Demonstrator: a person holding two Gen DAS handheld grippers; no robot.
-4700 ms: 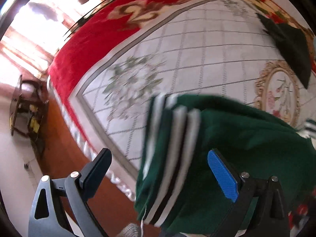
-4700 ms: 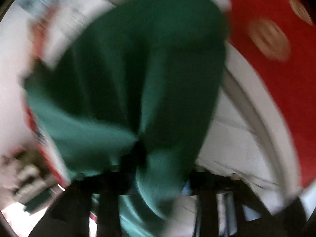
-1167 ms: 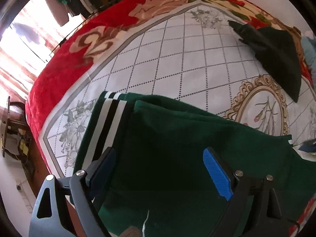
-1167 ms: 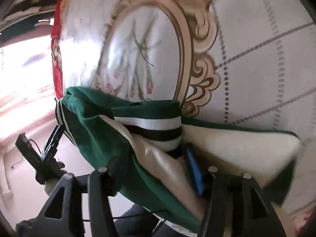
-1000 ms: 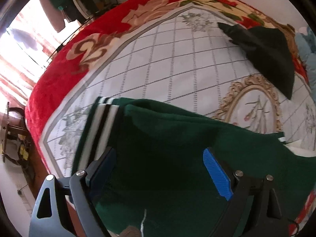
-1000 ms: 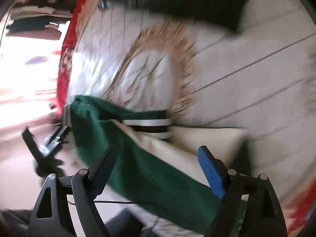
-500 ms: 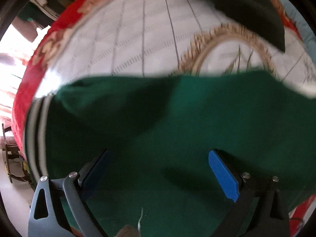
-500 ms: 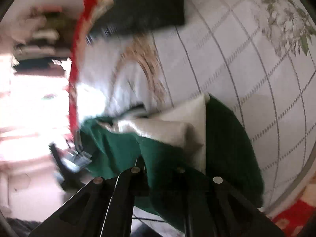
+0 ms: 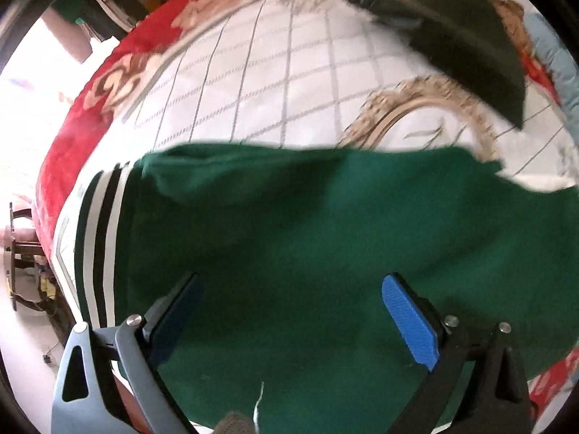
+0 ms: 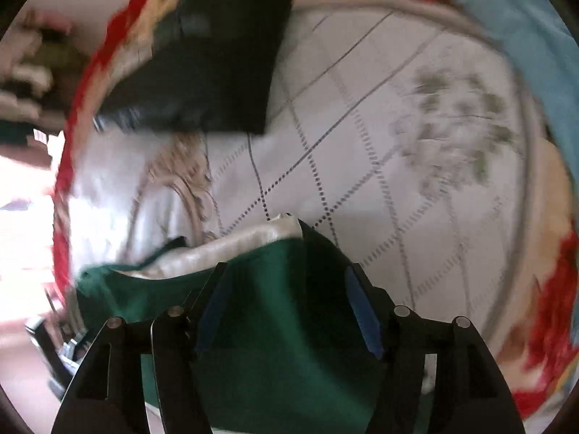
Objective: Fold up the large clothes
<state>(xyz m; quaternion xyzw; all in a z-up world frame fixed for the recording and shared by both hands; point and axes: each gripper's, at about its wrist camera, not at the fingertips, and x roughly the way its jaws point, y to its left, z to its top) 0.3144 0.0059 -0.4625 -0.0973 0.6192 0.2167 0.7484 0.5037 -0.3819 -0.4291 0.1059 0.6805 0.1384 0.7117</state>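
A dark green garment with a black and white striped band lies spread across the near side of the bed. My left gripper is open just above its green cloth, holding nothing. In the right wrist view the same garment shows its cream lining at a folded-over corner. My right gripper is partly open with the green cloth lying between its fingers, not clamped.
The bed has a white quilted cover with a gold oval pattern and a red flowered border. A folded black garment lies at the far side and also shows in the right wrist view. A light blue cloth lies at the right.
The right gripper, shut on the green cloth half a second ago, has opened and let it go. The left gripper stayed open and pulled back slightly over the garment.
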